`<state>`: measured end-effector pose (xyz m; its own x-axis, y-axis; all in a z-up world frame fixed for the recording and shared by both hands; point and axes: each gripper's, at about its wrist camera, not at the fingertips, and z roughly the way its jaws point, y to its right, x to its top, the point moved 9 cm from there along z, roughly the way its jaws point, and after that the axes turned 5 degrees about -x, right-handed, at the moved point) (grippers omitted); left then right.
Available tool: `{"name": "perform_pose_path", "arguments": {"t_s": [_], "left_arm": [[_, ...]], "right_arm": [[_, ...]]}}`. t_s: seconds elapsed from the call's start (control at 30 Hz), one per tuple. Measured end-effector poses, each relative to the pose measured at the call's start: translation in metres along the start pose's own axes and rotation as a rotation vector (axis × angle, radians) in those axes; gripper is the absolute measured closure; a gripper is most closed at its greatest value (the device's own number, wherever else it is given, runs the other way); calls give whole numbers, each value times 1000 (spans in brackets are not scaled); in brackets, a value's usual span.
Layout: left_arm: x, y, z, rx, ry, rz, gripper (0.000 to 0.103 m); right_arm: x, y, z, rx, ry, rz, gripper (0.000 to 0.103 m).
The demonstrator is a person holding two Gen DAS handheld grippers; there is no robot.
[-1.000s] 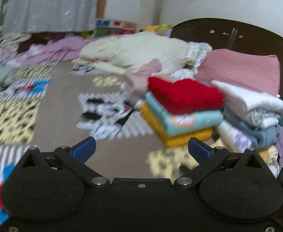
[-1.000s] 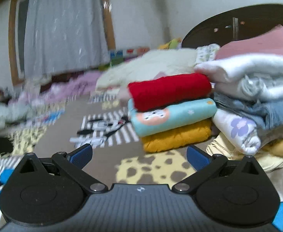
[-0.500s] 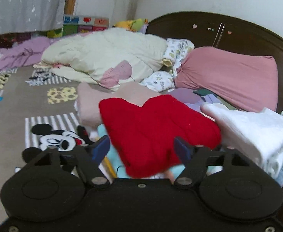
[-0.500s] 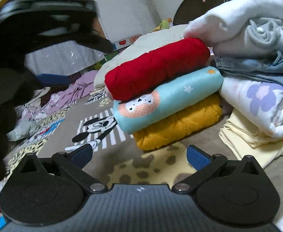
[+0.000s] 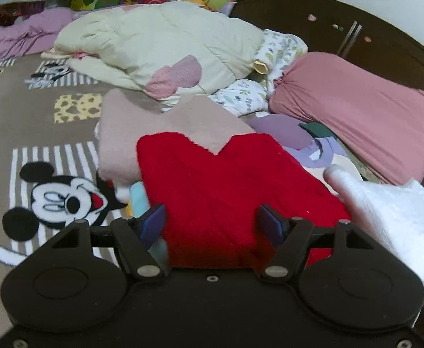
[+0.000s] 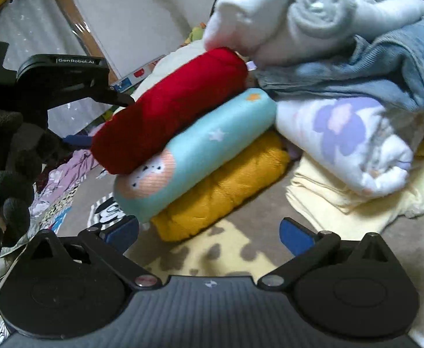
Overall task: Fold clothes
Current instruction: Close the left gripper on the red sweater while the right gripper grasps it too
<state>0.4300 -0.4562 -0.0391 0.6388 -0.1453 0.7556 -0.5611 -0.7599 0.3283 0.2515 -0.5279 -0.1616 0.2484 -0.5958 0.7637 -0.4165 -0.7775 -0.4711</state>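
From the left wrist, the red sweater (image 5: pixel 229 194) covers nearly all of the turquoise garment (image 5: pixel 139 195) beneath, leaving a sliver, and its near edge vanishes behind the left gripper (image 5: pixel 212 223) body. From the right wrist, the white towel (image 6: pixel 258 14) and denim piece (image 6: pixel 386 66) run off the frame's edge. The gloved hand (image 6: pixel 9 156) is cropped at left.

1. Left gripper (image 5: pixel 212 221): jaws closing, over the near edge of the red sweater (image 5: pixel 226 197); contact cannot be told.
2. Beige garment (image 5: pixel 154 127): just behind the red sweater.
3. White towel (image 5: pixel 386 217): right of it, touching.
4. Cream quilt (image 5: pixel 165 40): well behind.
5. Pink pillow (image 5: pixel 357 110): behind, to the right.
6. Cartoon-mouse blanket (image 5: pixel 61 197): left of it.
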Motion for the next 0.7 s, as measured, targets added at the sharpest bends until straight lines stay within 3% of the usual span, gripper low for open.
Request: {"name": "perform_pose_path", "arguments": {"t_s": [0.2,0.27,0.33,0.7], "left_arm": [[-5,7,-4,1,5,53,50],[-7,7,-6,-2,16,50,76],[-8,9,-14,-14,40,42,84],[-10,5,-85,-11,133,73,89]], "right_arm": [[0,4,-2,-11,1,10,0],[0,5,-3,-15,1,12,0],[1,6,-4,-18,3,14,0],[1,15,-9,-38,2,7,0]]}}
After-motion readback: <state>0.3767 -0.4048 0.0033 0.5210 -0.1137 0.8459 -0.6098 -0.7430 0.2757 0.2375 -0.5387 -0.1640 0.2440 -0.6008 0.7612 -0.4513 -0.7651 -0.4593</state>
